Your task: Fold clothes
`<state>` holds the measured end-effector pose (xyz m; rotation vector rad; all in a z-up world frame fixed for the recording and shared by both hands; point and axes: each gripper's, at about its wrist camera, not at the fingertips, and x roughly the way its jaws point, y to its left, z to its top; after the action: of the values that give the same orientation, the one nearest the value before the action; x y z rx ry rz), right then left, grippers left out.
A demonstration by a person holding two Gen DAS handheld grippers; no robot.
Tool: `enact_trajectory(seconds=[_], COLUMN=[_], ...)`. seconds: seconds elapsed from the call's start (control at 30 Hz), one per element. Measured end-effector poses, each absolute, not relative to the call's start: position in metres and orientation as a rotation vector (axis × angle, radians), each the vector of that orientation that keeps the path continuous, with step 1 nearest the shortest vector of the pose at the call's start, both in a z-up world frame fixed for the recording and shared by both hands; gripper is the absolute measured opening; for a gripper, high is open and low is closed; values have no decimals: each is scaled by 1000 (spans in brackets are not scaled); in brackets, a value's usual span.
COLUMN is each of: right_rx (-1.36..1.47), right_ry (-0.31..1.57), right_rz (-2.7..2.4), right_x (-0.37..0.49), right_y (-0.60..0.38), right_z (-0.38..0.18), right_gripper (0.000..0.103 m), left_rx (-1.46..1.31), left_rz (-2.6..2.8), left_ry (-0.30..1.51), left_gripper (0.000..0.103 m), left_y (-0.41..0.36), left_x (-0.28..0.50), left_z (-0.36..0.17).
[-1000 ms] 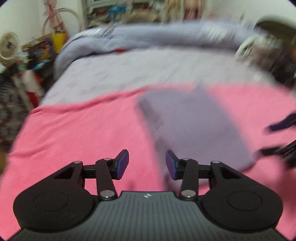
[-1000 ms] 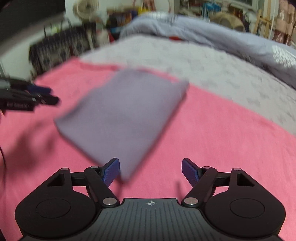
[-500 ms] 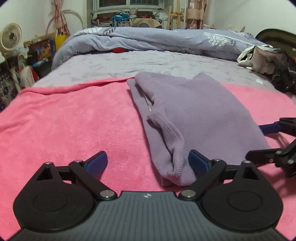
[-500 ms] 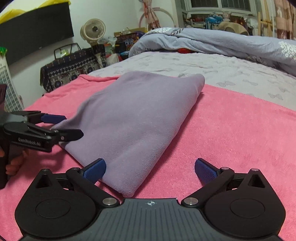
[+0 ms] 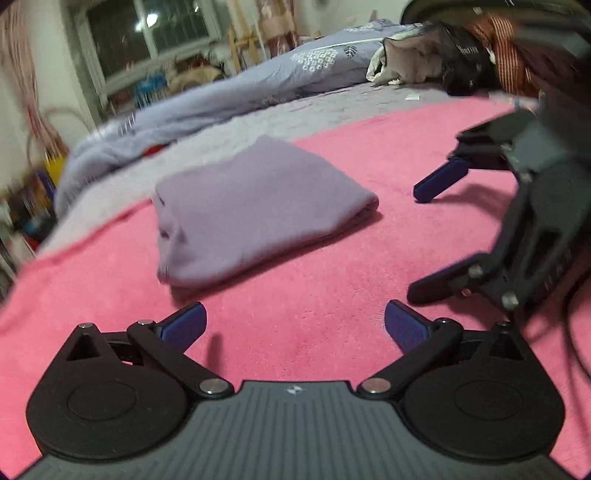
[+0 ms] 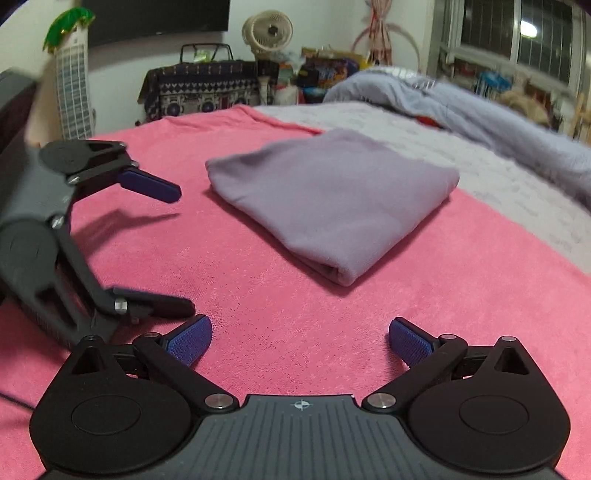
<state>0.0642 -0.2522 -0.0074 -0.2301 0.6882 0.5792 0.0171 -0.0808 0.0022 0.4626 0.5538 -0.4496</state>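
Note:
A lilac garment (image 5: 258, 206) (image 6: 332, 199) lies folded into a flat rectangle on the pink blanket (image 5: 332, 295) (image 6: 258, 295). My left gripper (image 5: 293, 317) hovers low over the blanket, short of the garment's near edge; its jaws are opening and nothing is between them. In the right wrist view the left gripper (image 6: 177, 251) shows at the left, tilted on its side. My right gripper (image 6: 301, 328) stands open and empty, a short way back from the folded corner. The left wrist view shows the right gripper (image 5: 417, 245) at the right, beside the garment and not touching it.
A grey-blue duvet (image 5: 258, 96) (image 6: 480, 110) is heaped along the far side of the bed. A pile of clothes (image 5: 443, 62) sits at the far right. Beyond the bed stand a fan (image 6: 267, 31) and a patterned cloth-covered stand (image 6: 199, 92).
Both grippers opened wide and drew back from the garment, which now lies ahead of them, untouched. The left view has tilted and swung towards the right gripper.

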Motion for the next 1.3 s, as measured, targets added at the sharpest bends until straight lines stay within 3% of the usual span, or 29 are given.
enact_trajectory(seconds=[0.2, 0.33, 0.4, 1.3], right_rx=[-152, -150, -146, -156], right_ry=[722, 712, 712, 701], right_rz=[579, 598, 595, 567], right_x=[63, 56, 56, 51], right_y=[-261, -267, -266, -267], right_z=[-5, -5, -6, -5], right_gripper=[103, 103, 103, 103], left_rx=[421, 196, 119, 157], left_rz=[-236, -239, -257, -242], left_ry=[511, 710, 723, 704], left_gripper=[103, 103, 103, 103], left_y=[-72, -41, -31, -36], left_x=[18, 60, 67, 60], left_z=[12, 4, 3, 1])
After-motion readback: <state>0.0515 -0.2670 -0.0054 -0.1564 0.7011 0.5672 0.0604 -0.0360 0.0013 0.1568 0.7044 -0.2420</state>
